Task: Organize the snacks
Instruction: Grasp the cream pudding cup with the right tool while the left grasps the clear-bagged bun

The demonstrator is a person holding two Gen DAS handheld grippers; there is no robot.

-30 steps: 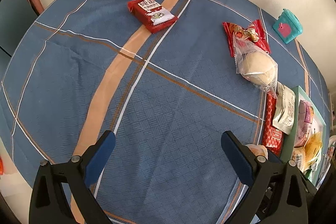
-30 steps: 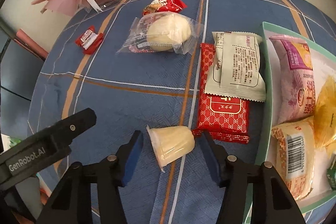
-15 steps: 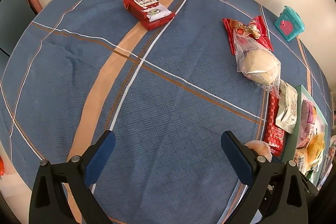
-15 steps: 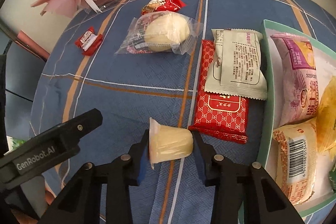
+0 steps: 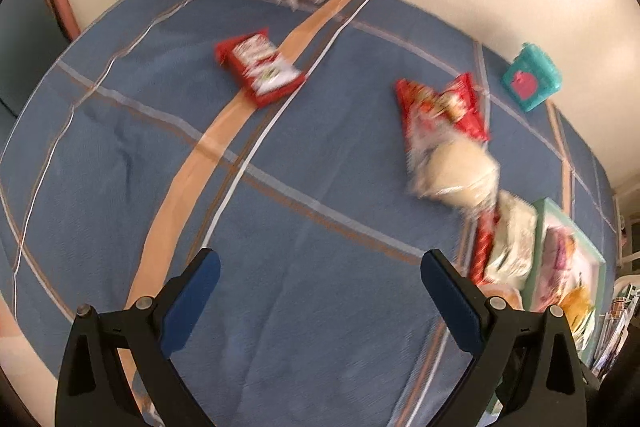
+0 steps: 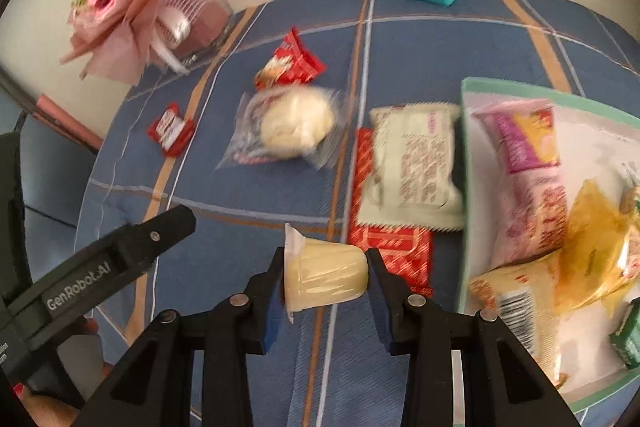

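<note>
While the right tongs (image 6: 326, 277) pinch the little jelly cup (image 6: 325, 277) across its sides just above the desk (image 6: 256, 195), treat it as light, slick and crushable, so grip the firmer rim end gently. Left tongs (image 5: 320, 289) hang wide open, empty. Beyond lie the bagged bun (image 6: 296, 123) and, right, the tray (image 6: 466, 147).
</note>
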